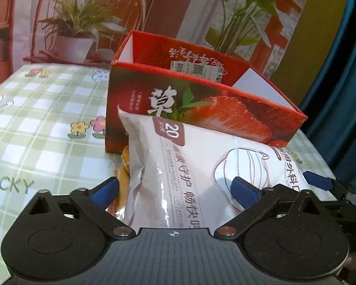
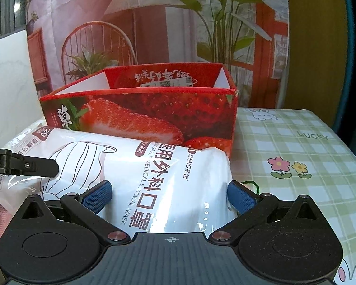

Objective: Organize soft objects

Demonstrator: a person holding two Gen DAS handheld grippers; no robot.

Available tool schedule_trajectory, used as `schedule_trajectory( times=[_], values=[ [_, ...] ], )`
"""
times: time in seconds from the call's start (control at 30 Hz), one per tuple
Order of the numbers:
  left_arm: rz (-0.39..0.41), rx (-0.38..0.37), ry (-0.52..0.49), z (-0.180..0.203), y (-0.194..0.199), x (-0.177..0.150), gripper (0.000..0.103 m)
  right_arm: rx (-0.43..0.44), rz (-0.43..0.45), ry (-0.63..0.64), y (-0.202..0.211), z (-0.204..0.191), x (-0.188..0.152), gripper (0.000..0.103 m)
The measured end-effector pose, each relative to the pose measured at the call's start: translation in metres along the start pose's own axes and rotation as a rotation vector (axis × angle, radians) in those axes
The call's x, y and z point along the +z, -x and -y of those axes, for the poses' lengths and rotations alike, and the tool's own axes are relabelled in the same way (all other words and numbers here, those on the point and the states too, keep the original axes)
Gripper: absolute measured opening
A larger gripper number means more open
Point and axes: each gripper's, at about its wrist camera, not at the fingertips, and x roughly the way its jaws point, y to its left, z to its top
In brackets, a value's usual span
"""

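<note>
White mask pack (image 1: pixel 189 173) flat on checked tablecloth (image 1: pixel 47 118), leaning against front wall of red strawberry box (image 1: pixel 201 109) (open top). Left gripper (image 1: pixel 175 190) jaws wide, straddling pack's left end – pads not visibly pressing. Right gripper (image 2: pixel 169 194) jaws wide around right end; contact unclear. Orange item (image 1: pixel 124 166) tucked under pack – can't identify.

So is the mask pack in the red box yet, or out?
Out. The mask pack lies on the tablecloth in front of the red box, leaning on its front wall.
</note>
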Motion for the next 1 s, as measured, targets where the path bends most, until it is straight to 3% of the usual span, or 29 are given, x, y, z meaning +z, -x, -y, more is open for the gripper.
schedule_trajectory(
  times=[0.07,0.13,0.23,0.4,0.6,1.0],
  values=[
    [0.008,0.000,-0.028,0.003,0.007,0.003,0.086,0.006,-0.013,-0.005,0.000,0.001,0.002,0.103],
    [0.036,0.023,-0.050,0.001,0.016,0.007,0.071,0.011,-0.023,-0.010,0.002,0.001,0.004,0.103],
    [0.044,0.010,-0.022,-0.009,0.025,0.013,0.058,0.028,-0.033,-0.023,0.004,0.004,0.006,0.103],
    [0.017,-0.037,0.033,-0.019,0.021,0.010,0.058,0.042,-0.045,-0.038,0.005,0.008,0.008,0.103],
    [0.010,-0.044,0.029,-0.018,0.018,0.007,0.058,0.041,-0.053,-0.104,0.005,0.019,0.014,0.102],
    [-0.012,-0.092,0.085,-0.027,0.012,0.004,0.060,0.130,-0.062,-0.202,-0.010,0.049,0.029,0.084]
  ],
)
